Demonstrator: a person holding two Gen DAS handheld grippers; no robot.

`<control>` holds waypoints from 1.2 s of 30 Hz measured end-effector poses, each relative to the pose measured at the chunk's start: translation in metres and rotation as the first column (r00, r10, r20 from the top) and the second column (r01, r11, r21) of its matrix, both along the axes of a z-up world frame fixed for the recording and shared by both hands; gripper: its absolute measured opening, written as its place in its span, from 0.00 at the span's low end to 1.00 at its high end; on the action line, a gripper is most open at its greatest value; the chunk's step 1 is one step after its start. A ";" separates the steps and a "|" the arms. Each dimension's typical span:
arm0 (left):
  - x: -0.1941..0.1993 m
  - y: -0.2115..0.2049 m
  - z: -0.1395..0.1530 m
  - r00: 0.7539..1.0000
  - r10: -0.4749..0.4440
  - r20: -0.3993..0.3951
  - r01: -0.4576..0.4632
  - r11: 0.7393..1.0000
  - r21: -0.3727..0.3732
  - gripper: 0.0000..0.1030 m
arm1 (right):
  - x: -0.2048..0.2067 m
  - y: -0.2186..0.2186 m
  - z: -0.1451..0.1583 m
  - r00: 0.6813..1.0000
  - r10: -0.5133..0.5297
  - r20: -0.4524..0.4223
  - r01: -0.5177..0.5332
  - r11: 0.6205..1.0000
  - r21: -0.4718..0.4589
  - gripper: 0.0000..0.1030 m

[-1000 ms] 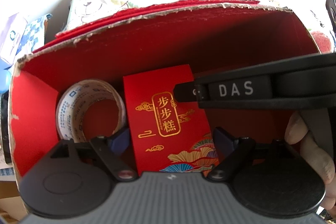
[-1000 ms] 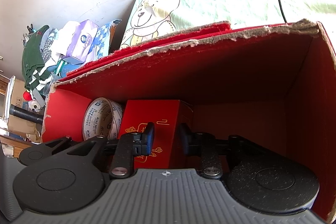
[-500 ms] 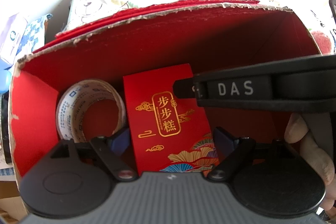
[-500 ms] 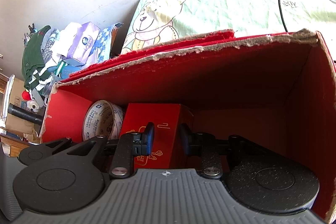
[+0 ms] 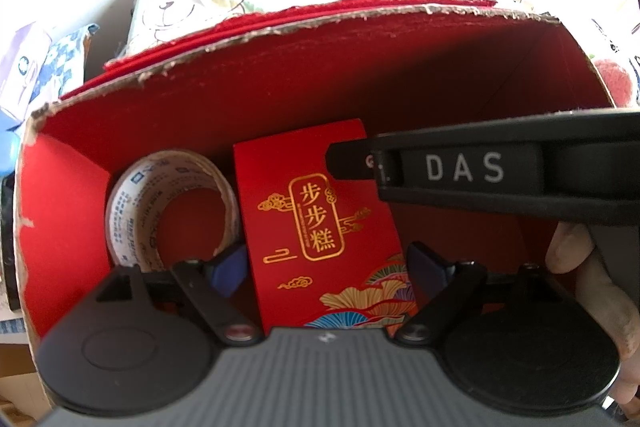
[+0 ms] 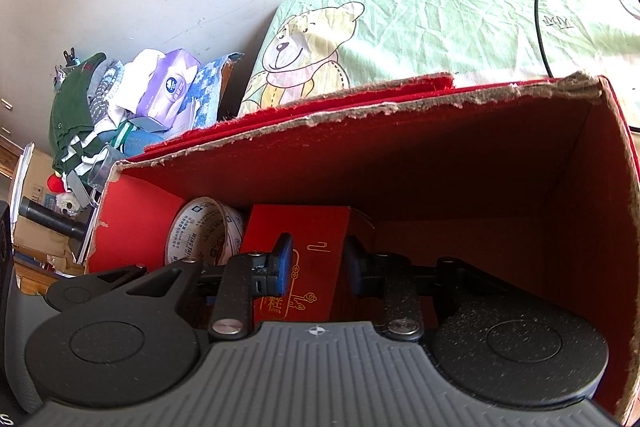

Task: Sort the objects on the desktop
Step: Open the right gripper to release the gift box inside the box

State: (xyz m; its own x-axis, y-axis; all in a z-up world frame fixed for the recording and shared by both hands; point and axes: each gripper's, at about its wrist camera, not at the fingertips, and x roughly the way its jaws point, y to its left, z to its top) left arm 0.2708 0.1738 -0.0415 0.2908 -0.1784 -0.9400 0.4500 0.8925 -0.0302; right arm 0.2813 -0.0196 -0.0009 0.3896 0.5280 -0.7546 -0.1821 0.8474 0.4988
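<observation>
Inside one red cardboard box (image 6: 580, 227) with ragged torn rims lie two things: one roll of printed tape (image 5: 168, 203), ahead and left of the left gripper (image 5: 326, 269), and one small red carton (image 5: 316, 223) with gold lettering, lying between that gripper's spread, empty fingers. The right gripper (image 6: 318, 265) reaches in above the carton (its body crosses the left view, marked DAS), jaws parted, gripping nothing. Right of both grippers the box floor is bare, with open room to the smooth side wall.
</observation>
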 end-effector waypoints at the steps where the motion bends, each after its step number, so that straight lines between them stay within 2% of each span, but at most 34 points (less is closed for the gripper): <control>1: 0.001 0.001 -0.001 1.000 0.000 -0.002 0.000 1.000 0.001 0.86 | 0.000 0.000 0.000 1.000 0.001 0.000 -0.001 1.000 -0.001 0.31; 12: -0.004 0.012 -0.005 1.000 0.002 -0.003 -0.002 1.000 -0.002 0.86 | -0.004 0.000 0.001 1.000 0.005 0.008 -0.005 1.000 0.007 0.34; 22: -0.009 0.019 -0.006 0.999 -0.019 0.045 0.019 1.000 -0.006 0.86 | -0.005 0.002 0.004 0.999 0.016 0.028 -0.016 1.000 0.020 0.36; 36: -0.007 0.030 -0.014 0.999 -0.014 0.033 0.015 1.000 -0.014 0.86 | -0.005 0.001 0.006 0.999 0.010 0.040 -0.012 0.998 0.059 0.36</control>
State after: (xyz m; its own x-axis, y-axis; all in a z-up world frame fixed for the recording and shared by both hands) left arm 0.2635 0.2034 -0.0557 0.3192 -0.1957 -0.9273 0.4637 0.8856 -0.0273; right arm 0.2758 -0.0189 0.0053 0.4125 0.5756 -0.7061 -0.2119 0.8145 0.5401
